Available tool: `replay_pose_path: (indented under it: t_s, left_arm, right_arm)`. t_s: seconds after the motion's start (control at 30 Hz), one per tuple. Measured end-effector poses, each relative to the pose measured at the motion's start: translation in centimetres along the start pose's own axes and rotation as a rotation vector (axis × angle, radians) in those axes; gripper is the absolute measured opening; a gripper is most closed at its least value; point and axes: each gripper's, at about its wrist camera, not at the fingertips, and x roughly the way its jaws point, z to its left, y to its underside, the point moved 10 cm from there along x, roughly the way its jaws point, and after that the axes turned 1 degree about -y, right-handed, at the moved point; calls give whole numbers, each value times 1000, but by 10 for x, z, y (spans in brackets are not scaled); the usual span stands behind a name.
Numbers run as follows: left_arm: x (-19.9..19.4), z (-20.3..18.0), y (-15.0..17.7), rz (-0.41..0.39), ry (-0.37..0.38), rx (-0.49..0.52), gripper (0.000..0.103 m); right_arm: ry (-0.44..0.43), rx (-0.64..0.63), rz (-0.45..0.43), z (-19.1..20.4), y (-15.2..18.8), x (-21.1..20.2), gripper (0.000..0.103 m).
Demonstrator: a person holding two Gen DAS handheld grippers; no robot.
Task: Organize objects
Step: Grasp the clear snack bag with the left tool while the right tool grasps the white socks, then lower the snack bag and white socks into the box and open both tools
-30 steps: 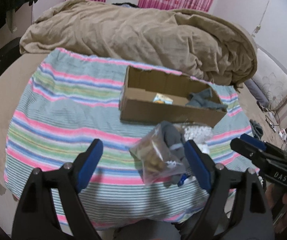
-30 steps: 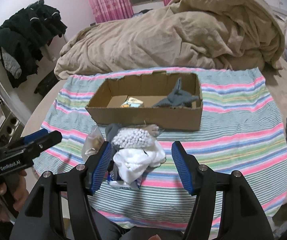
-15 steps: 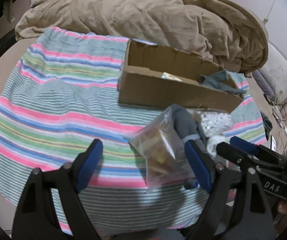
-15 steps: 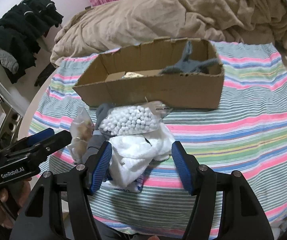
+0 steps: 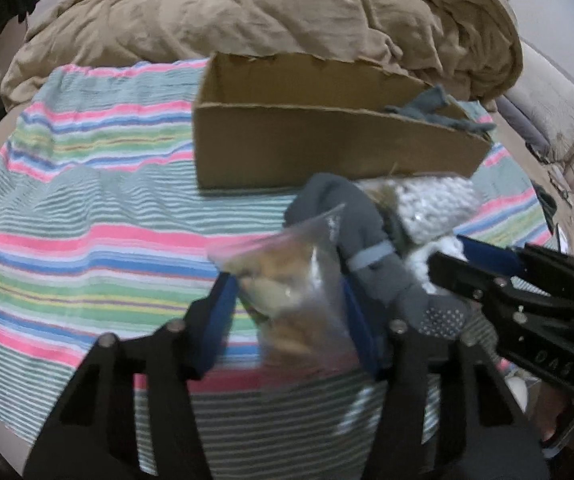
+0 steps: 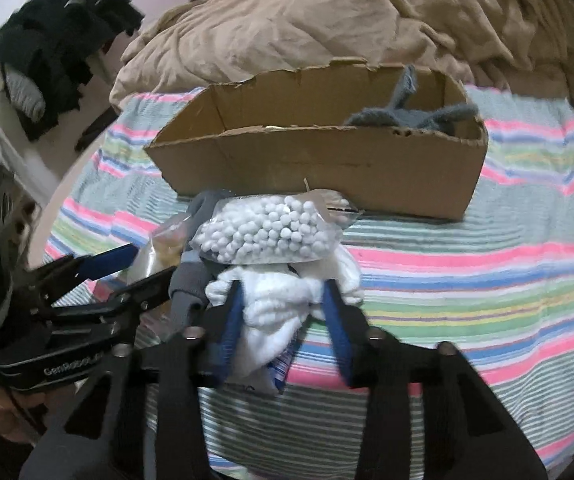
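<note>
1. Left wrist view: the left gripper (image 5: 291, 312) has its jaws closed in on a clear plastic bag of brown bits (image 5: 287, 288).
2. A dark grey sock (image 5: 351, 232) lies just right of that bag, touching it.
3. A clear bag of small white balls (image 6: 271, 228) sits on top of the pile, just in front of the long brown cardboard box (image 6: 327, 164).
4. The right gripper (image 6: 283, 316) has its jaws narrow around a fluffy white cloth (image 6: 283, 300).
5. A grey cloth (image 6: 415, 112) lies in the right end of the box.
6. All of this sits on a striped blanket (image 6: 467, 280) on the bed.
</note>
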Motion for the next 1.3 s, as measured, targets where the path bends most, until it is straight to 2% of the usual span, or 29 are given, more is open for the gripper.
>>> replay_pose_path:
  t_s: [0.13,0.33,0.4,0.77,1.07,1.3]
  left_arm:
    - [-6,-8,1,-8,6,20,42]
    - [-22,-8,1,-28,6,17,40]
    - [-29,-7,0,-36,6,15,40]
    - [-71,-5,-15,-105,15,-16,40]
    - [-87,-8,-42,-145,29,-29,40]
    - [-88,-6,-70,-178,34,-32,40]
  right_arm:
    - [16,-12,-13,-2,2,-2,26]
    - [28,-13,-32,-5,2,-16,19]
    - [32,-14,-41,-5,2,-22,11]
    - [41,6,-101,-18,-4,-65,11]
    - [43,-17,-213,-14,-45,-112,11]
    - [42,-47,-243,-10,-77,-111,11]
